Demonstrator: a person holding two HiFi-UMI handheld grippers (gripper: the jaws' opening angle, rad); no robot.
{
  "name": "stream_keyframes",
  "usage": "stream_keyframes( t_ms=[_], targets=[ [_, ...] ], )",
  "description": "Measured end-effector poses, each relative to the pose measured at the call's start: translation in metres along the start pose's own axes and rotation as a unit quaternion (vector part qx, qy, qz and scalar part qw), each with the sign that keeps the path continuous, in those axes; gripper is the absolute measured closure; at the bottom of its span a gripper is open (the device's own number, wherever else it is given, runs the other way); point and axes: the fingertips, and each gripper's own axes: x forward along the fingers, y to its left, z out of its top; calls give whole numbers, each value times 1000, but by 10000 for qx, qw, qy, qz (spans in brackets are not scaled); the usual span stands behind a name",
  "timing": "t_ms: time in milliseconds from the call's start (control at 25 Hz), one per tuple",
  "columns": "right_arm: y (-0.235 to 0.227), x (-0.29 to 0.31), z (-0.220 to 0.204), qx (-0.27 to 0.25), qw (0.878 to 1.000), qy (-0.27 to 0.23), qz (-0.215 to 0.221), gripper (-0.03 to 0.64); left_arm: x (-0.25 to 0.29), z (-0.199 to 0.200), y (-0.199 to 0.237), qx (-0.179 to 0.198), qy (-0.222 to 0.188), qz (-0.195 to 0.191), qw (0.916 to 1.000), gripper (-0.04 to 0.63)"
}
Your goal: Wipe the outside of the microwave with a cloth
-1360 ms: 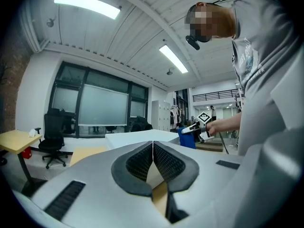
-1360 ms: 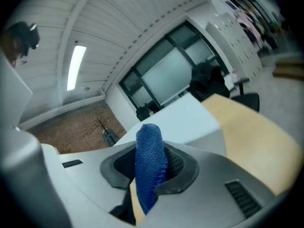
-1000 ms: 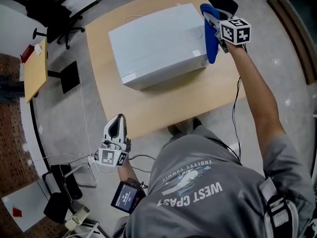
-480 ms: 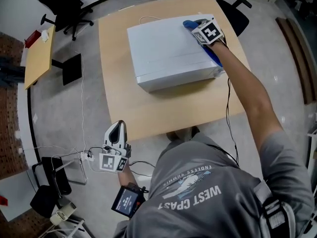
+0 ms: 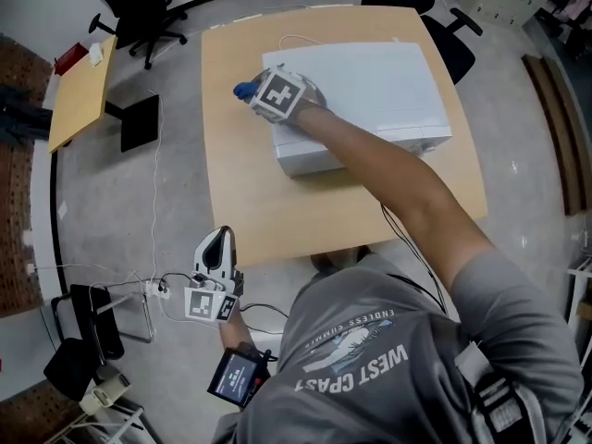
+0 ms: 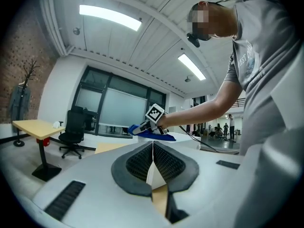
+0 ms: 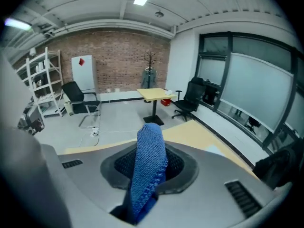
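Currently we find right gripper (image 5: 253, 92) pinching blue cloth (image 5: 243, 89), positioned at left end of microwave (image 5: 370, 77), on top edge. Microwave sits on table (image 5: 268, 202), long axis left to right in head view. We note almost whole body lies rightward of cloth. We judge coming stroke runs along that axis or down left wall. Left gripper (image 5: 215, 245) pressed together, empty, well apart from microwave on near side. Right hand far nearer.

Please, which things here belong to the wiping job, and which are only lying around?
For the job: microwave; blue cloth; right tongs, gripping the cloth; table under the microwave.

Lying about: left tongs, shut and empty; office chair; side table; cable on the floor.
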Motion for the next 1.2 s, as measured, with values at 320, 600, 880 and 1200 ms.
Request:
stream_keyframes(
  t_ms=[320, 600, 880, 1200],
  targets=[
    [14, 21, 3, -451, 9987, 244, -40, 529, 2, 1, 10, 1, 7, 26, 10000, 572],
    [9, 16, 6, -179, 9998, -11, -37, 528, 25, 6, 1, 41, -11, -226, 9997, 572],
    [5, 10, 15, 82, 9991, -405, -6, 528, 30, 13, 2, 59, -6, -344, 9994, 572],
    [-62, -110, 39, 569, 9811, -1742, -613, 528, 63, 29, -10, 203, -37, -632, 9978, 572]
  ],
)
